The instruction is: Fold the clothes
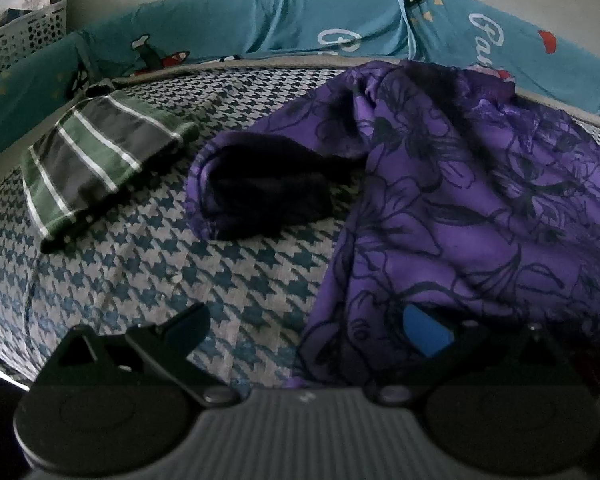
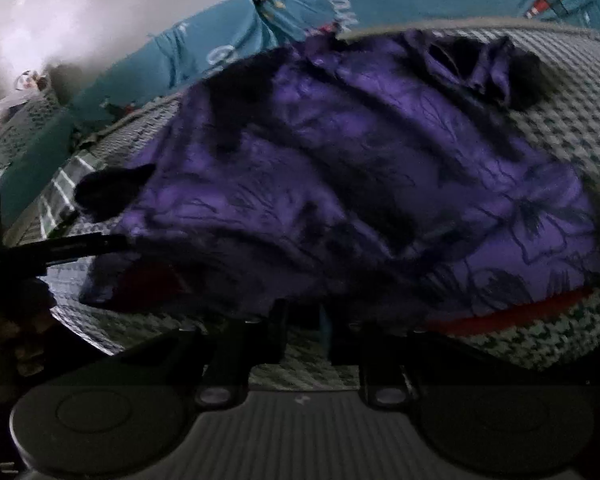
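white perforated basket [image 1: 28,36] sits far left against the wall, holding bags and clutter, contents too small to tell. purple floral garment [image 1: 460,208] lies crumpled on the houndstooth bed cover [image 1: 148,264], spread over the right half of the bed and reaching the far edge by the teal printed bedding [image 1: 260,20]. folded green striped cloth [image 1: 96,160] lies left of it, apart, near the left edge. bare cover between the two and in front of the striped cloth.

left gripper [image 1: 312,332]: fingers spread wide, left one over bare cover, right one under the near hem of the purple garment, blue pad showing through a gap. not pinching.

right gripper [image 2: 304,336]: fingers close together at the garment's near edge, view blurred, cannot tell if fabric is caught. red fabric [image 2: 512,314] shows under the hem. bare cover to the right.
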